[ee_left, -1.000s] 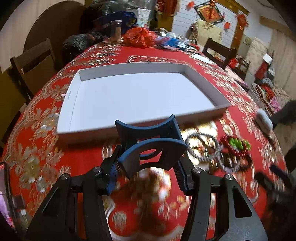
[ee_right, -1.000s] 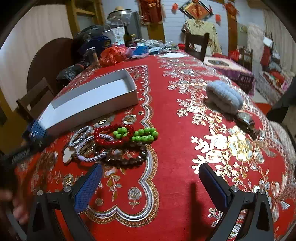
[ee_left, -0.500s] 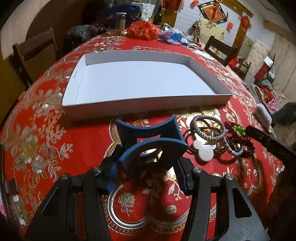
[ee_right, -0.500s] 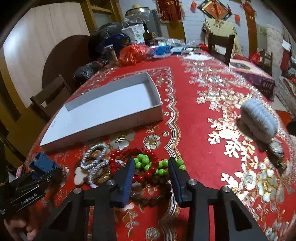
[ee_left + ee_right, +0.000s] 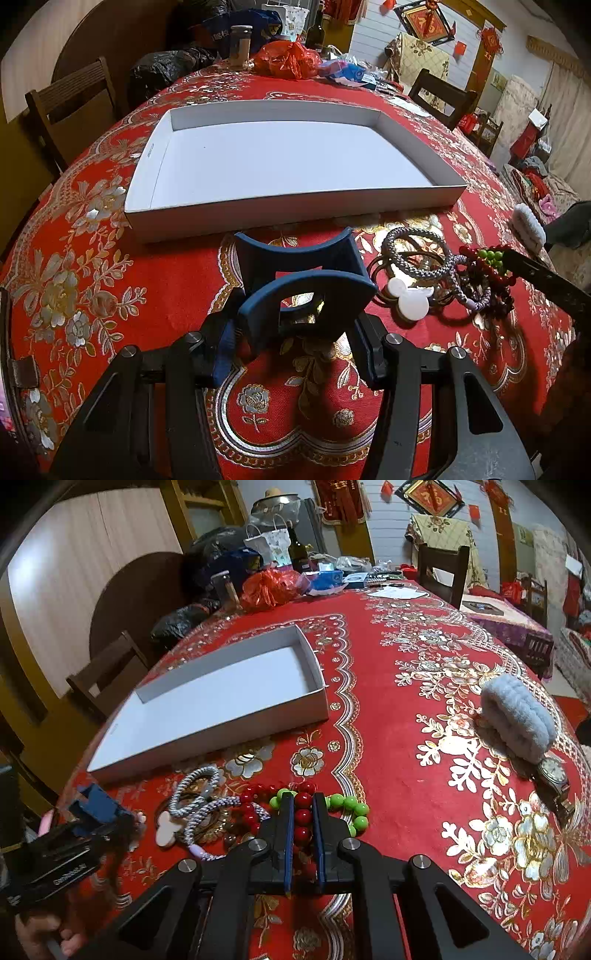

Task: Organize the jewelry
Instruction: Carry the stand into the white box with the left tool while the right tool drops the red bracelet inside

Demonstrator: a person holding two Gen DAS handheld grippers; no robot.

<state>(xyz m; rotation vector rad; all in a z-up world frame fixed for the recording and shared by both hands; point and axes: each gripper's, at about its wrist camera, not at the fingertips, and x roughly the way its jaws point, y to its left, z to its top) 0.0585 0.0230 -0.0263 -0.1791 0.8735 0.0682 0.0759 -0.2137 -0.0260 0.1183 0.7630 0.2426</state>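
Note:
Bracelets lie heaped on the red tablecloth in front of a shallow white box (image 5: 280,218) (image 5: 221,734). My right gripper (image 5: 303,812) has its jaws closing tight on the red bead bracelet (image 5: 251,808), whose beads show between the pads. Green beads (image 5: 351,808), grey braided cords (image 5: 195,786) (image 5: 413,251) and a white mouse-shaped charm (image 5: 410,299) lie around it. My left gripper (image 5: 299,325) is shut on a blue curved holder (image 5: 295,258), left of the pile and just short of the box. A hand grips its handle at the lower left of the right wrist view.
A grey fluffy band (image 5: 517,720) and a wristwatch (image 5: 554,775) lie to the right. Bags, a jar and a bottle (image 5: 299,554) crowd the table's far end. Wooden chairs (image 5: 74,99) stand around the table.
My right gripper came forward over the bracelet pile and its jaws went from wide open to shut on the red beads. The left gripper kept the blue holder and hardly moved.

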